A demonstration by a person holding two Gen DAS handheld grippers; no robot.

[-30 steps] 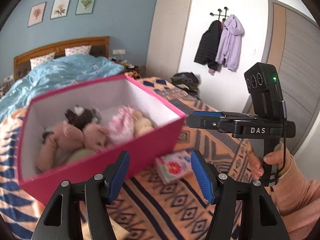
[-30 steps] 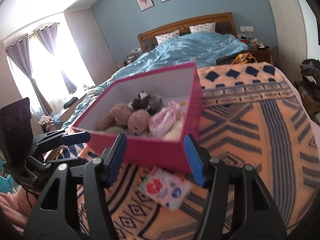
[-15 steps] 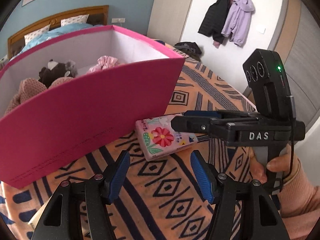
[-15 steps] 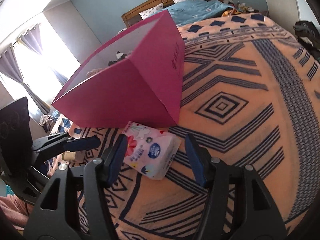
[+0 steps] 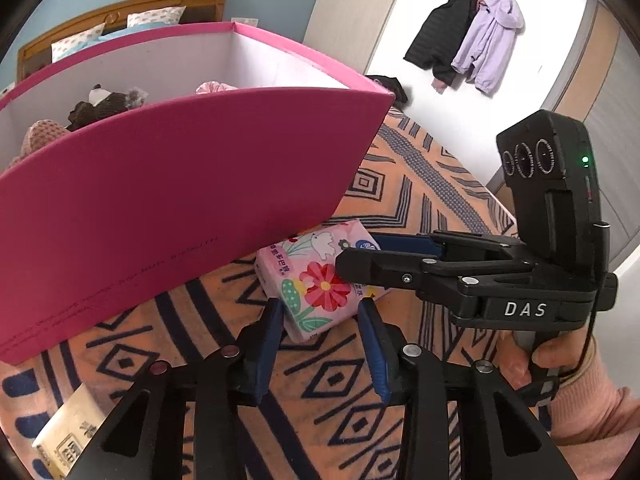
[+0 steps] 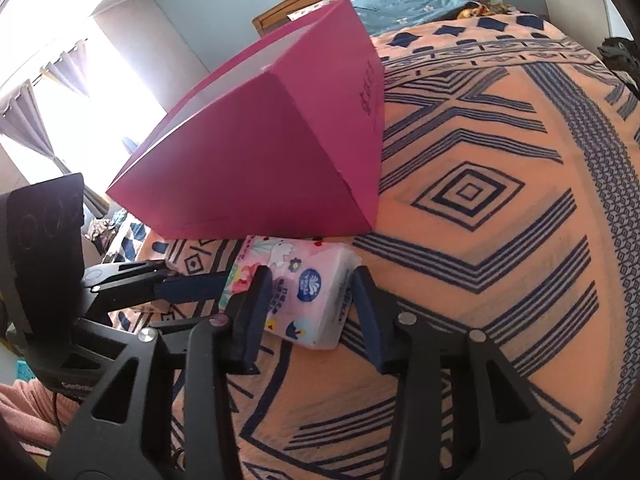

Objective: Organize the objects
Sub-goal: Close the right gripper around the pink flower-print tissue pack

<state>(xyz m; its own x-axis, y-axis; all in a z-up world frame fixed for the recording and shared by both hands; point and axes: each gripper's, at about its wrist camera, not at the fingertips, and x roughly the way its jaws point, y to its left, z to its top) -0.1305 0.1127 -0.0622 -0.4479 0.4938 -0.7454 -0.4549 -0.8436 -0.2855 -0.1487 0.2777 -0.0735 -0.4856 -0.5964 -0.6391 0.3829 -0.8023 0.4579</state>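
Note:
A pink flowered tissue pack (image 5: pixel 320 280) lies on the patterned blanket beside a tall pink box (image 5: pixel 168 208) that holds soft toys (image 5: pixel 108 104). My left gripper (image 5: pixel 322 320) is open, its blue pads on either side of the pack's near end. My right gripper (image 6: pixel 310 300) is open and straddles the same pack (image 6: pixel 304 284) from the other side. In the left wrist view the right gripper (image 5: pixel 360 254) reaches across the pack's far edge. The pink box (image 6: pixel 272 152) stands just behind the pack.
The bed's orange and navy blanket (image 6: pixel 500 208) spreads to the right. A small printed box (image 5: pixel 72 436) lies at the lower left near my left gripper. Coats (image 5: pixel 468 40) hang on the far wall. A headboard and pillows (image 5: pixel 120 24) are behind the box.
Both grippers have dropped down and moved in close to the tissue pack, so their open fingers now flank it. The box's inside is mostly hidden from the lower viewpoint.

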